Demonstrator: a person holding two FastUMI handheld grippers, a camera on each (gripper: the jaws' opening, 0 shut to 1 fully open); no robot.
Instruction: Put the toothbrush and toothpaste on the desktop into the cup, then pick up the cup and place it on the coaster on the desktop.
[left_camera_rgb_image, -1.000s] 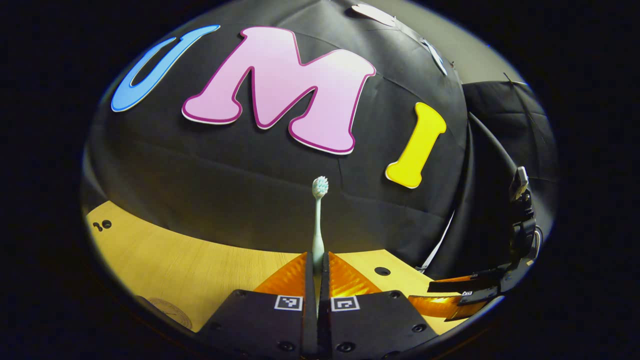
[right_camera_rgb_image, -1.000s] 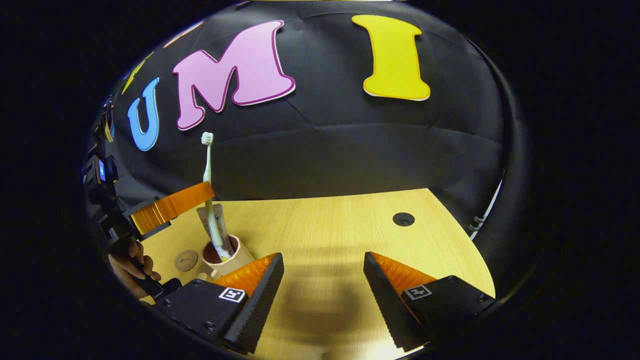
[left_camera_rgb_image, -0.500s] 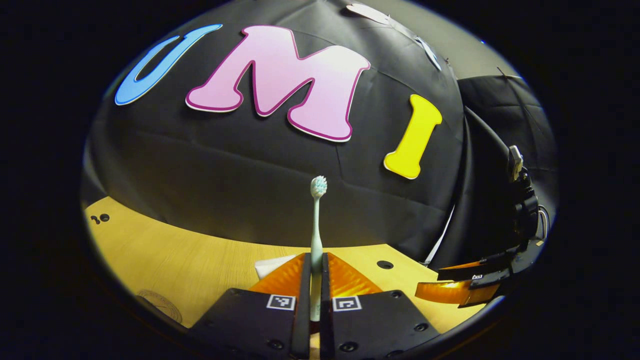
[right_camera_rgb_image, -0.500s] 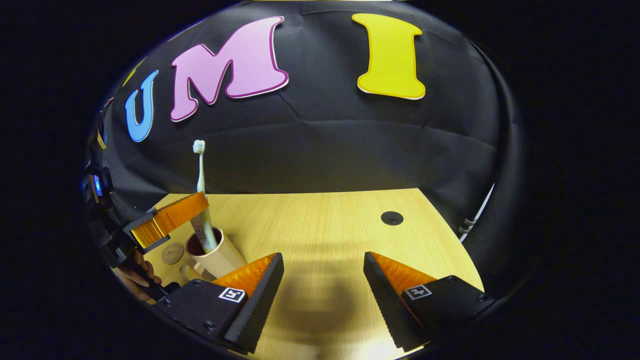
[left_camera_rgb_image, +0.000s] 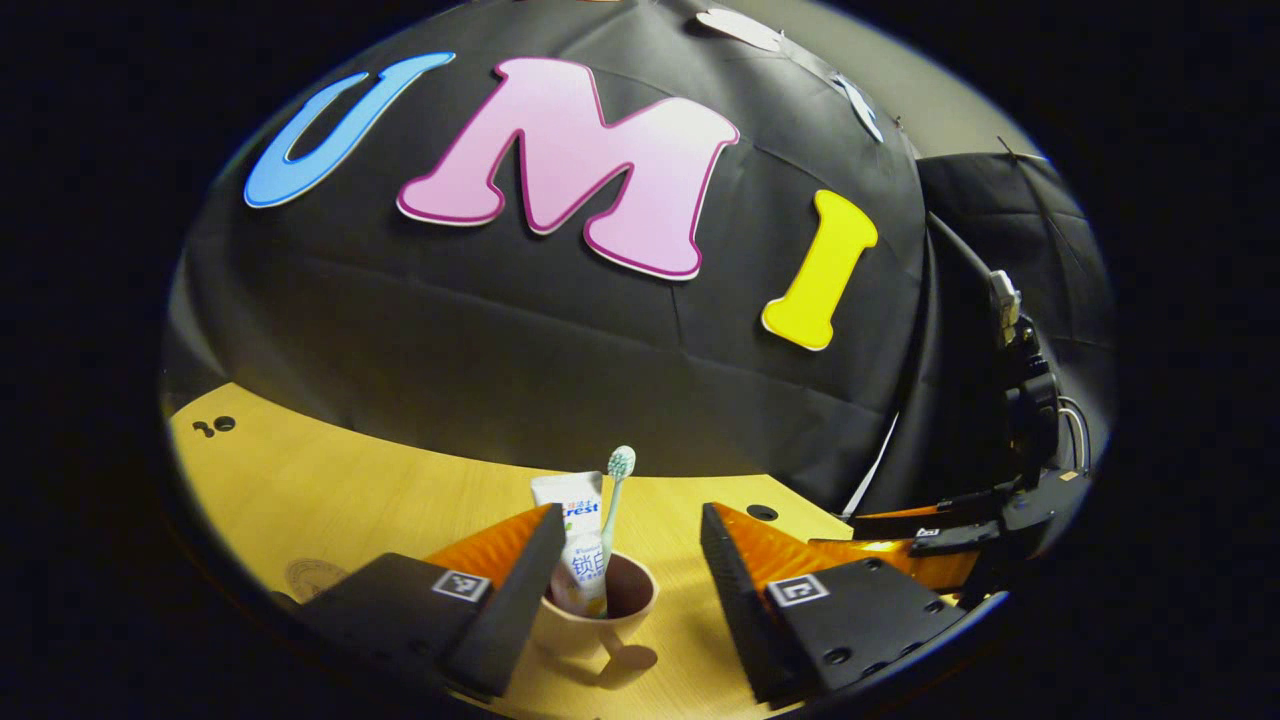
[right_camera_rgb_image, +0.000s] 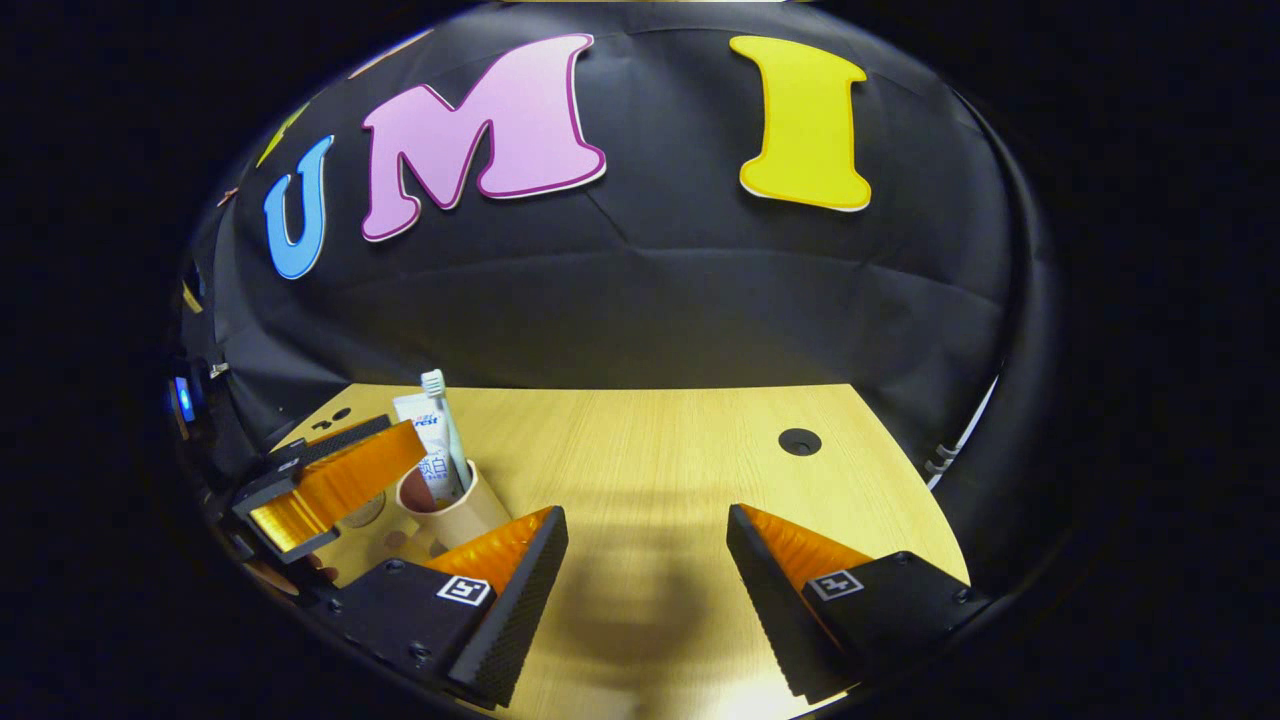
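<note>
While my left gripper is hanging wide open and empty, the toothbrush is standing in the cup at 12 o'clock between its fingers.

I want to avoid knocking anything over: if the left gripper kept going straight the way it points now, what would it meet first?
Probably the cup. It sits right ahead of the open left gripper, between its fingers, with the toothpaste and toothbrush standing in it. Depth is hard to judge, so the toothpaste tube might touch first.
</note>
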